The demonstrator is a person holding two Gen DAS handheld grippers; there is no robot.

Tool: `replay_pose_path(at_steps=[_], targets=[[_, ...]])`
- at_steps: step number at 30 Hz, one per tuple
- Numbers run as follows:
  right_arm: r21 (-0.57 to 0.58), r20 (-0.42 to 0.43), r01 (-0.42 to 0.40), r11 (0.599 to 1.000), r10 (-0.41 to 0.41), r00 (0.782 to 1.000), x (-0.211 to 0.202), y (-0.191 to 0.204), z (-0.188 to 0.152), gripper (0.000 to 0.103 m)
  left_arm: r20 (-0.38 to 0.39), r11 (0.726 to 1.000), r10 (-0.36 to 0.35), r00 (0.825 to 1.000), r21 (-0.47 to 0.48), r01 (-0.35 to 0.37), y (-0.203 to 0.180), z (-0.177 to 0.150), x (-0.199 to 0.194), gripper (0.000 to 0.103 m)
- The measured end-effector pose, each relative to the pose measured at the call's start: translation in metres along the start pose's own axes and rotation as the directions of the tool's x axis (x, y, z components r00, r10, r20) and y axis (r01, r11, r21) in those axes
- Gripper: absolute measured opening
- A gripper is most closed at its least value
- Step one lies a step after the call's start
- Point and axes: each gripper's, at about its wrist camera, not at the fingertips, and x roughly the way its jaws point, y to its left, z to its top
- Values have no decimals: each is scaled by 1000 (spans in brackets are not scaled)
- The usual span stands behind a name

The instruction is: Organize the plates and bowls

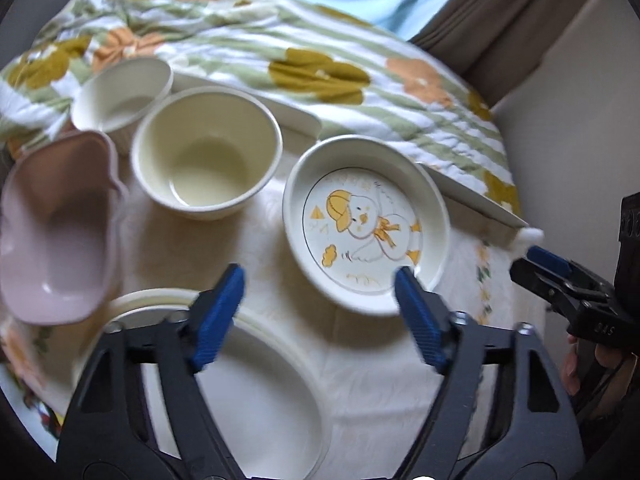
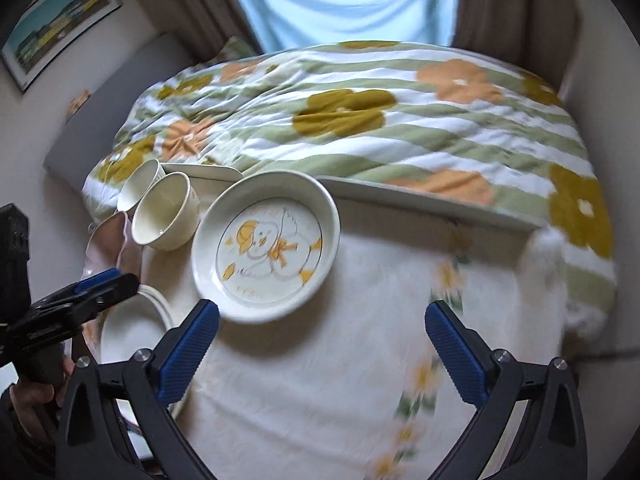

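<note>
A shallow white dish with a yellow duck drawing (image 1: 366, 224) (image 2: 266, 246) lies on the table. A cream bowl (image 1: 206, 152) (image 2: 164, 210) stands left of it, with a smaller white bowl (image 1: 122, 96) (image 2: 140, 186) behind. A pink bowl (image 1: 56, 228) (image 2: 114, 248) sits at the far left. A large white plate (image 1: 256, 392) (image 2: 132, 328) lies near the front. My left gripper (image 1: 320, 292) is open above the plate and the dish's near rim, empty. My right gripper (image 2: 322, 320) is open and empty, right of the dish.
The table wears a white cloth with flower print (image 2: 360, 360). A bed with a green-striped floral quilt (image 2: 380, 120) borders the table's far edge. A white tray (image 1: 296, 118) lies behind the bowls. A picture (image 2: 60, 24) hangs on the left wall.
</note>
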Motion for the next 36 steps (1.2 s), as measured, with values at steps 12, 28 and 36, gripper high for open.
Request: replay_pose_path(at_steps=[12, 28, 36], targets=[[-159, -145, -182, 970, 160, 976, 96, -22, 34, 35, -69, 989, 94, 993, -110, -101, 0, 6, 74, 38], [-202, -174, -246, 948, 212, 962, 117, -22, 39, 17, -67, 980, 111, 992, -156, -120, 9, 13, 81, 17], [-188, -117, -249, 950, 230, 966, 95, -24, 33, 17, -23, 989, 123, 992, -84, -125, -7, 15, 52, 17]])
